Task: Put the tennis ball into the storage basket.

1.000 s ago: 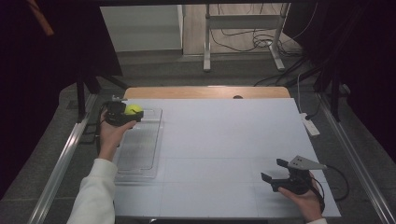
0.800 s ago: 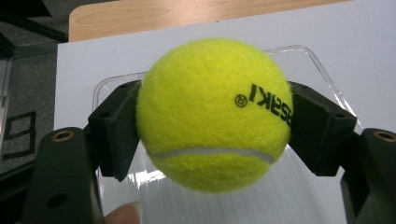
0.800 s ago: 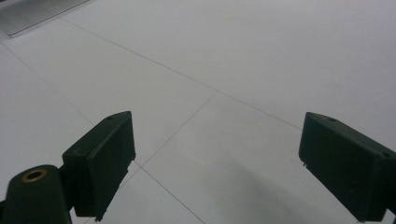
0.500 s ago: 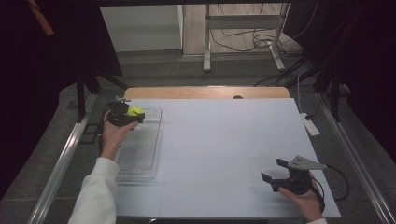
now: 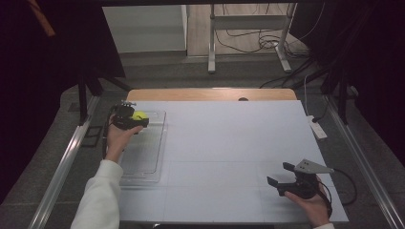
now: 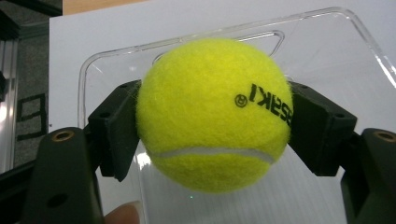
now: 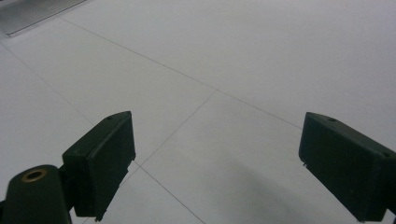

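A yellow-green tennis ball (image 6: 215,112) with black lettering sits squeezed between the two black jaws of my left gripper (image 5: 139,118), which is shut on it. In the high view the tennis ball (image 5: 139,115) hangs over the far end of a clear plastic tray (image 5: 145,157) at the table's left. The left gripper view looks down past the ball onto the tray's rim (image 6: 187,39). My right gripper (image 5: 281,175) rests low at the table's near right, open, with only bare white tabletop between its jaws (image 7: 215,154).
The white table top (image 5: 229,143) spreads between the two hands. A white power strip (image 5: 318,128) lies at the right edge. A wooden strip (image 5: 205,94) runs along the far edge, with metal rails on both sides of the table.
The left gripper with the ball has drifted very slightly over the tray's far end. The right gripper has stayed still.
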Available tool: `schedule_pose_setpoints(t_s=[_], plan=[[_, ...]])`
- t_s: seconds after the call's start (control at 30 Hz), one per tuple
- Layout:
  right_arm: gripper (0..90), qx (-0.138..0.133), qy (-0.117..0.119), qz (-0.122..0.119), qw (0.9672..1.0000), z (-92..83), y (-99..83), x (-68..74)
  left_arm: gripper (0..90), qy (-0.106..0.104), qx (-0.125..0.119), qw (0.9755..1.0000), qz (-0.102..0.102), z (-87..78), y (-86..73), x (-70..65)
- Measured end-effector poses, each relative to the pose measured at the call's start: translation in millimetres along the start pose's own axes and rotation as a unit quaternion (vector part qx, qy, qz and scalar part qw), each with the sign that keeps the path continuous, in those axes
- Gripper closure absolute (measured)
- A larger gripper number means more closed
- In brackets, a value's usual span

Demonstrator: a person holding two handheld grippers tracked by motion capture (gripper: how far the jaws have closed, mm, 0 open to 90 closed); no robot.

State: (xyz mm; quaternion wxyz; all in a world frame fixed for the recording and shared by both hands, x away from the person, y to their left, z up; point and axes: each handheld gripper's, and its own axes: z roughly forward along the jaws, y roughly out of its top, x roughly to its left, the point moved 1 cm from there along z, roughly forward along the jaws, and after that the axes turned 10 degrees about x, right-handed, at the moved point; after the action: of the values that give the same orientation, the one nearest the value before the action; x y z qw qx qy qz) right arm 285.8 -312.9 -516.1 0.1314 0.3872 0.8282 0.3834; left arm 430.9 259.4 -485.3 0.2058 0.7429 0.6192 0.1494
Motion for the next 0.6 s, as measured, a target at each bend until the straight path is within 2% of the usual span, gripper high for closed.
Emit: schedule_pose_setpoints(t_s=[0.27,0.37,0.6], plan=[[11.0,0.0,0.0,0.0,1.0,0.1,-0.1,-0.1,25.9,0.0,0.014,0.9999,-0.002,4.6,0.3,-2.0],[10.9,0.0,0.0,-0.001,1.0,0.2,-0.1,-0.1,25.9,0.008,0.021,0.9997,0.004,6.7,0.8,-2.6],[10.9,0.001,0.0,-0.001,1.0,0.2,-0.3,-0.3,25.8,0.014,0.039,0.9992,0.001,11.8,0.6,-1.9]])
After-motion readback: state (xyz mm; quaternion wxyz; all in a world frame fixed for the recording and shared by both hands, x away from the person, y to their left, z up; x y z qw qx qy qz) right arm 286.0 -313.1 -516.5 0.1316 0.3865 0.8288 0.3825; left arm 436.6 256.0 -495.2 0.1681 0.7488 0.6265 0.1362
